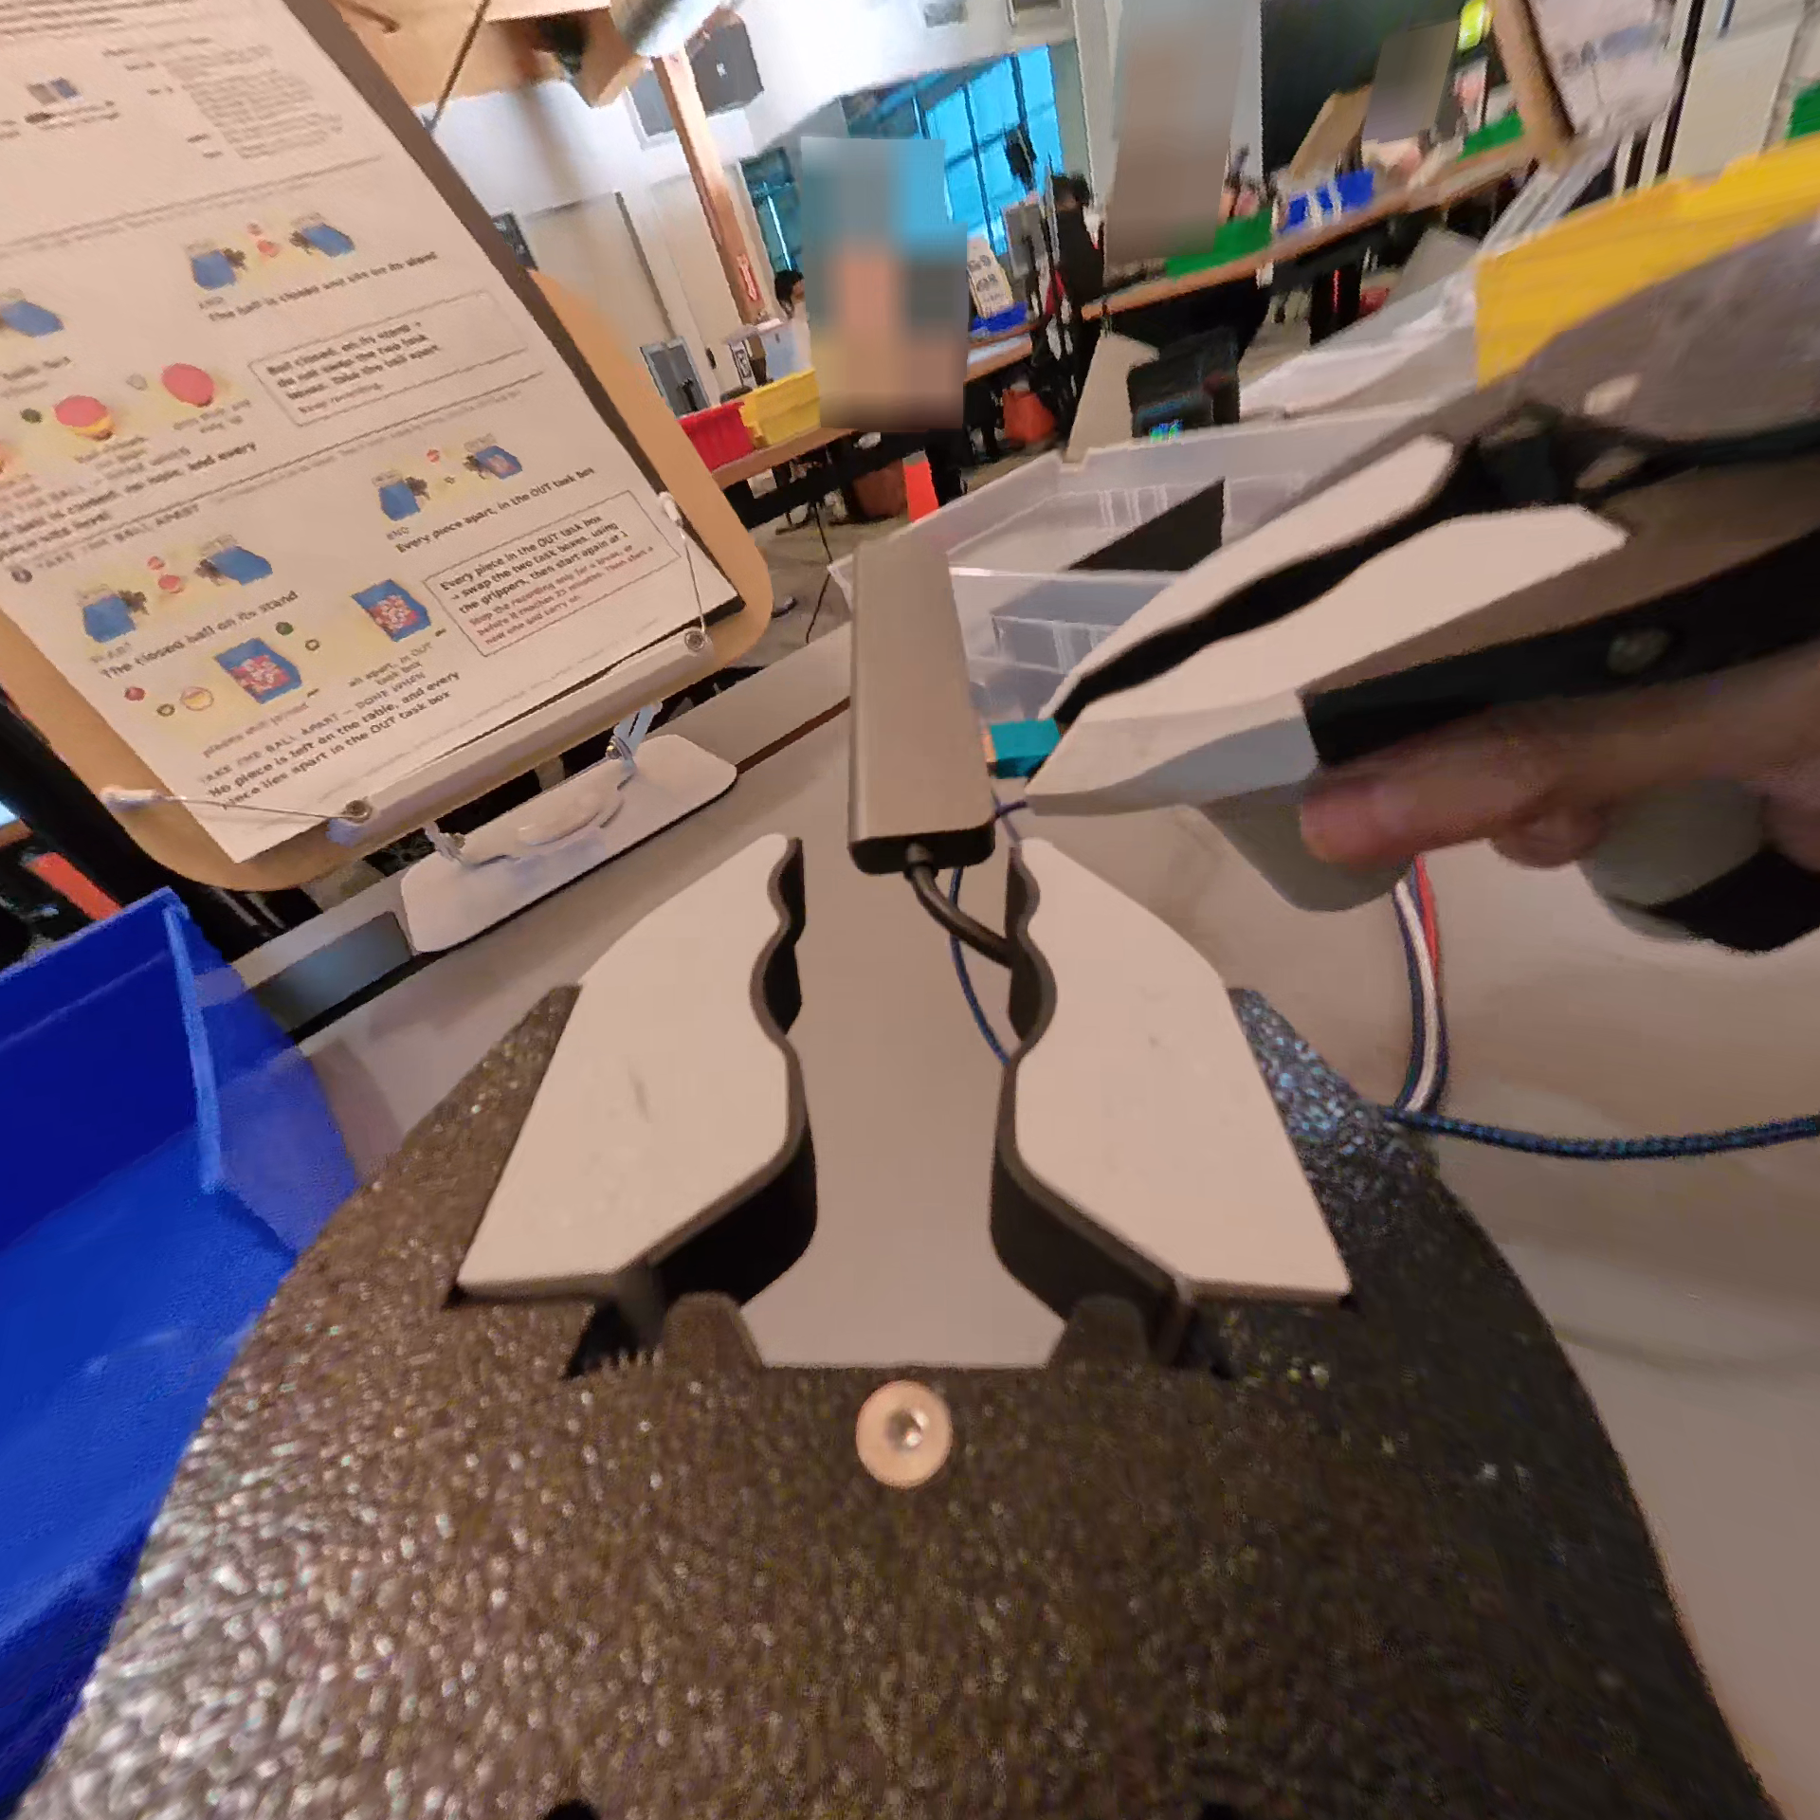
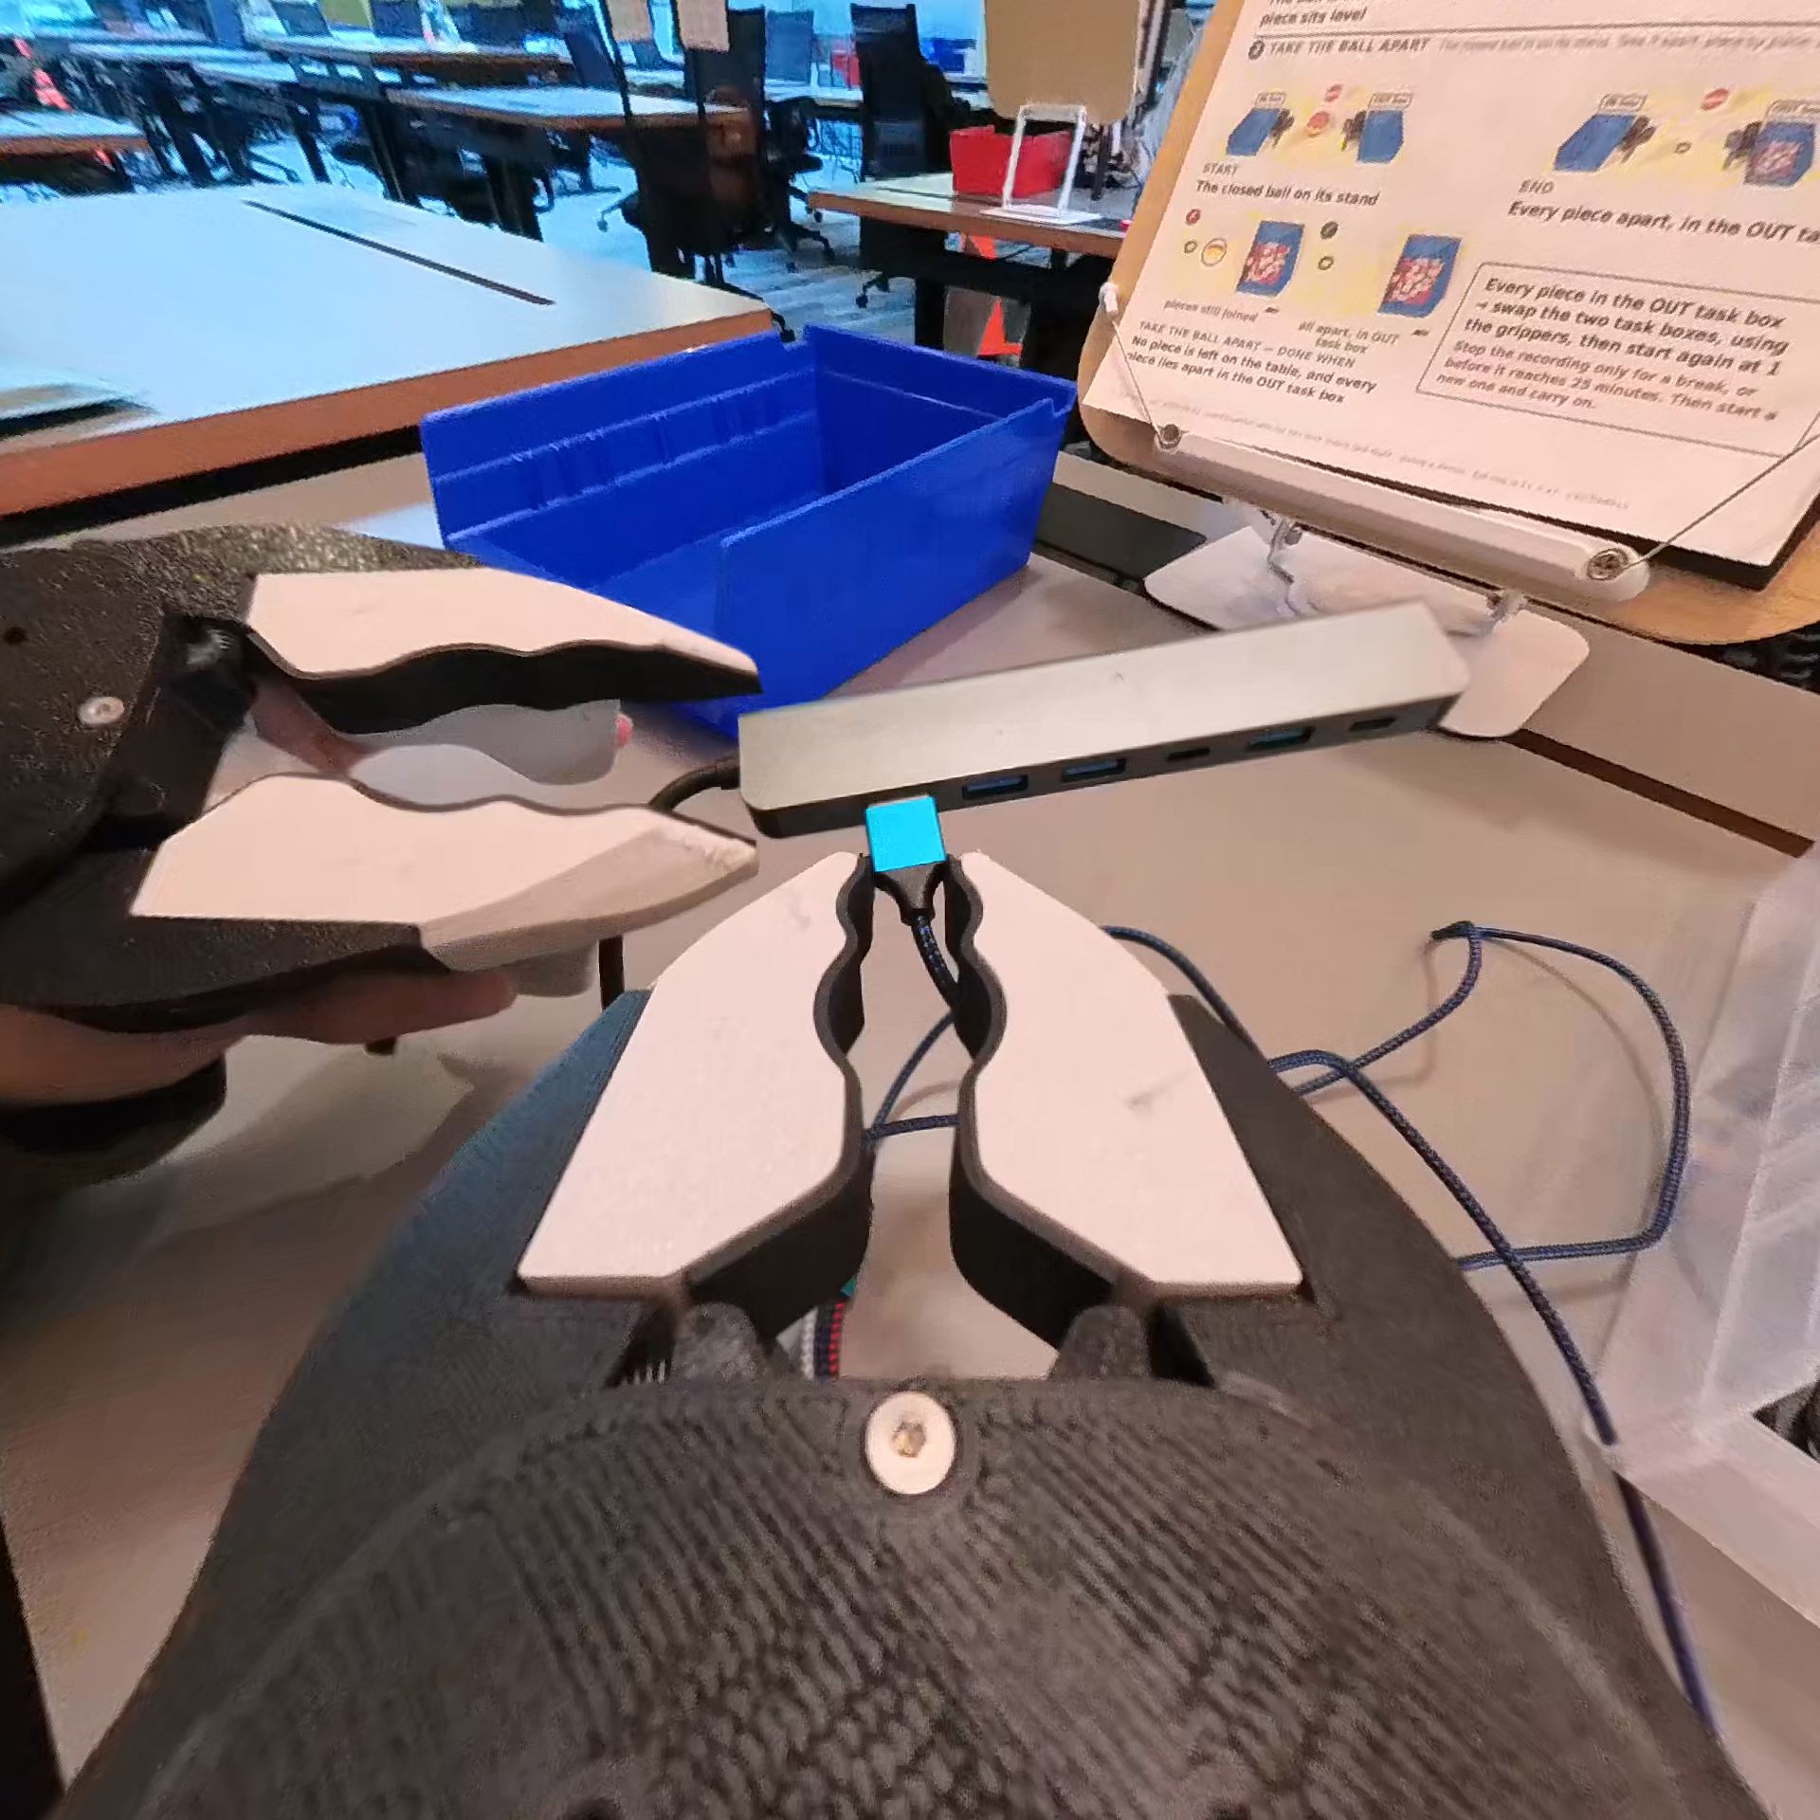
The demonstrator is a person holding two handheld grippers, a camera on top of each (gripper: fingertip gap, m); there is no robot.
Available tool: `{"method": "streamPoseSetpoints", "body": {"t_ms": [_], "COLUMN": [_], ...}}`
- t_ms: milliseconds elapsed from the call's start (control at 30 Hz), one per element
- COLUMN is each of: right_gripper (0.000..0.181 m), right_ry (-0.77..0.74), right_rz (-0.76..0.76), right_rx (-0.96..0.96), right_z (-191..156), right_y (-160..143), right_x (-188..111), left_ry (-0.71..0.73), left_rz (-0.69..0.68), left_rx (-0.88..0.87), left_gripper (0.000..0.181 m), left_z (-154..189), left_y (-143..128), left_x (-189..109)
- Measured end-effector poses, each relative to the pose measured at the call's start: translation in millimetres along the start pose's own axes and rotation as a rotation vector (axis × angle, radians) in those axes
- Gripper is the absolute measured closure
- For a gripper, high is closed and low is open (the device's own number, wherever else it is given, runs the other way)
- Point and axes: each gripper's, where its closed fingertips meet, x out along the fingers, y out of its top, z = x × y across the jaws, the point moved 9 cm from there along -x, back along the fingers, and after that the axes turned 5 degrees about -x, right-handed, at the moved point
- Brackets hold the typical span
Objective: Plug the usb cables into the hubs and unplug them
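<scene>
A grey USB hub [image 2: 1083,709] lies lengthwise ahead of my left gripper [image 1: 906,857], which is open. The hub's black cable [image 1: 960,921] runs back between its fingers and touches the right one. In the left wrist view the hub [image 1: 911,689] points away from me. My right gripper [image 2: 906,867] is shut on the black neck of a teal USB plug [image 2: 904,832]. The plug meets the hub's side at the port nearest the cable end, and its metal tip is hidden. The right gripper [image 1: 1039,753] comes in from the right in the left wrist view.
A blue bin [image 2: 768,473] stands behind the hub. An instruction sheet on a board and stand [image 2: 1477,246] is at the back right. The blue braided cable [image 2: 1477,1133] loops over the table on the right. A clear plastic box [image 1: 1083,512] sits beyond the hub. Only a small space, under 4 cm, lies between the two pairs of fingers.
</scene>
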Motion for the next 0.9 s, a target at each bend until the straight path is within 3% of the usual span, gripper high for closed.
{"method": "streamPoseSetpoints", "body": {"t_ms": [267,367,500,600,700,833,900], "right_gripper": [0.168,0.168,0.168,0.168,0.168,0.168,0.168], "right_ry": [0.033,0.005,0.014,0.008,0.028,0.058,0.051], "right_rz": [0.048,0.033,0.067,0.050,0.054,0.037,0.022], "right_rx": [0.002,-0.036,-0.026,-0.045,-0.035,-0.065,-0.081], "right_z": [-2,-3,-5,-5,-5,-8,-9], "right_y": [-2,-2,-1,-2,-3,-5,-5], "right_x": [2,3,3,4,4,5,7], "left_ry": [-0.066,-0.027,-0.065,-0.020,-0.032,-0.061,-0.031], "left_rz": [0.095,0.012,0.057,0.038,0.081,0.041,0.025], "left_rx": [-0.124,-0.120,-0.252,-0.188,-0.219,-0.193,-0.144], "left_gripper": [0.149,0.152,0.150,0.153,0.152,0.145,0.152], "left_z": [-2,-4,-5,-5,-4,-5,-5], "left_y": [-3,-8,-4,-8,-8,-12,-12], "left_x": [-1,2,1,2,1,2,1]}}
